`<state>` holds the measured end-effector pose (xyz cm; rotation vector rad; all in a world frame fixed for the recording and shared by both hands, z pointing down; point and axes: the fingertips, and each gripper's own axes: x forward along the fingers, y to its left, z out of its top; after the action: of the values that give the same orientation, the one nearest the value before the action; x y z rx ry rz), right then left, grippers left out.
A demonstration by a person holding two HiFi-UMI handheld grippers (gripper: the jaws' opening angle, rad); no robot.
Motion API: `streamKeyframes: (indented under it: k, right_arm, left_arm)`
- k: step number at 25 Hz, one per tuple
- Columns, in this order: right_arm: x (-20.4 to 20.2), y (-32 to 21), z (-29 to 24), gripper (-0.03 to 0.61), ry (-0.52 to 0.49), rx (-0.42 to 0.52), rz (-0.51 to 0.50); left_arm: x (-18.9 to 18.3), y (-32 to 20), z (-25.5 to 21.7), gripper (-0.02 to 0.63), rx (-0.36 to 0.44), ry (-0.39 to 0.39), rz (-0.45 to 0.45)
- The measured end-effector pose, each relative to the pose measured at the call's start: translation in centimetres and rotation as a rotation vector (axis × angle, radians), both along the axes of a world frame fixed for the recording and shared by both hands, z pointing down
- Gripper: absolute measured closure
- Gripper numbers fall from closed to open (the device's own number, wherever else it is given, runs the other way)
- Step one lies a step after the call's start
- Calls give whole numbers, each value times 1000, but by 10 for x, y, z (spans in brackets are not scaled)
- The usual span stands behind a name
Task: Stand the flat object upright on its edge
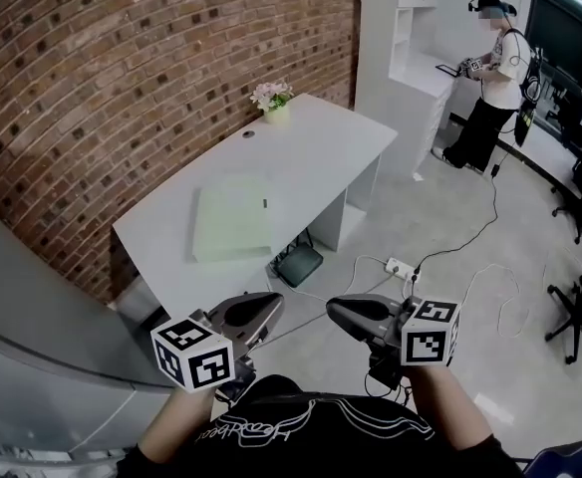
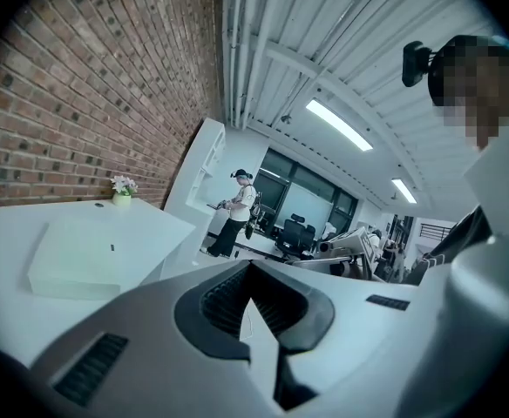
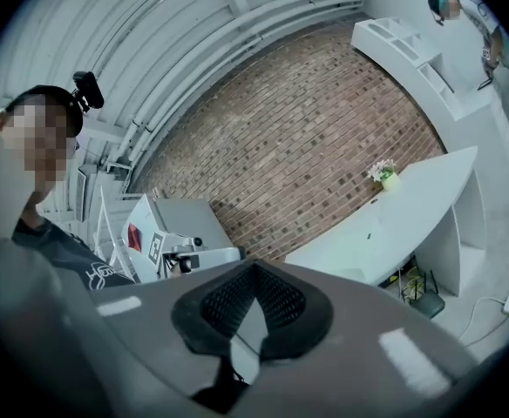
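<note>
My left fingers (image 1: 247, 313) and right fingers (image 1: 363, 316) are closed on nothing, held short of the white surface (image 1: 321, 137), where the pale green flat pad (image 1: 233, 217) lies flat, not yet reached.

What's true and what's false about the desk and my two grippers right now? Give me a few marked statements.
1. The flat green pad lies flat on the white desk. True.
2. The left gripper holds the pad. False: it is shut on nothing and well apart from the pad.
3. The right gripper is open. False: its jaws are together, with nothing between them.
4. A flower pot stands at the desk's far end. True.
</note>
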<state>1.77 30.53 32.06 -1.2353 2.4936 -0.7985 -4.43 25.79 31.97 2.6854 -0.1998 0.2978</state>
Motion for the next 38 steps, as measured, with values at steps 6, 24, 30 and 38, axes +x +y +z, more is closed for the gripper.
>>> streamKeyframes:
  k: [6, 24, 30, 38]
  right_arm:
    - [4, -19, 13, 574, -16, -28, -24]
    - [59, -186, 51, 574, -122, -139, -38]
    - [64, -245, 59, 574, -105, -151, -40]
    - [71, -282, 83, 572, -74, -186, -14]
  left_arm:
    - [3, -20, 13, 611, -28, -14, -35]
    - [46, -185, 72, 611, -131, -115, -112]
    - [38, -245, 88, 611, -151, -140, -157]
    - [8, -295, 104, 611, -160, -130, -235]
